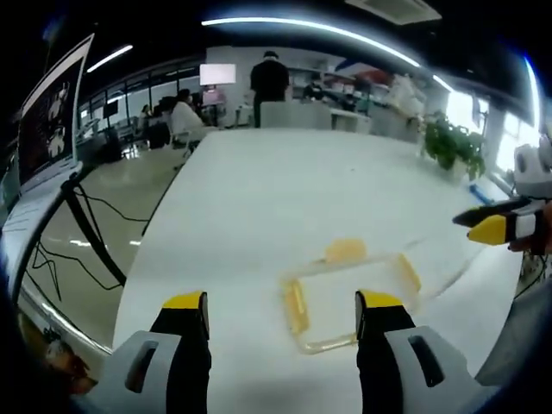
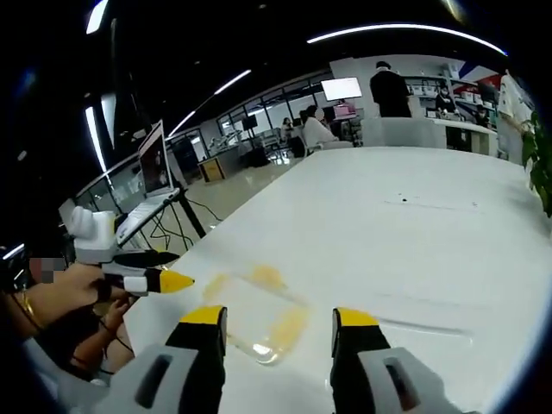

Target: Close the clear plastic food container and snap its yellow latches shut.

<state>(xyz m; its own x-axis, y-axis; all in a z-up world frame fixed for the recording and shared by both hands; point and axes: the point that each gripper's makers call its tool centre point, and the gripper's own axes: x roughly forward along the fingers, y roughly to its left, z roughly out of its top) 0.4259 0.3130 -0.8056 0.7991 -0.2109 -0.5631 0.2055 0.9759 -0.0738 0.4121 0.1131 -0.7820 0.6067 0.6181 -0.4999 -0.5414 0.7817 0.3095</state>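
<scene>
Two open grippers hover over the white table (image 1: 285,198): the left gripper (image 1: 282,312) and right gripper (image 2: 278,328), jaws spread wide and empty, bracket the clear plastic container (image 1: 349,297) lying flat just beyond them. Its glossy shell and smooth yellow latches (image 1: 296,308) look slippery, so an off-centre press could skid it across the slick tabletop or leave a latch unsnapped.

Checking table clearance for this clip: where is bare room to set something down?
The white table is bare from the clear container to the far edge near the potted plant. It is crowded only around the container, where the left tongs and right tongs hover open.
</scene>
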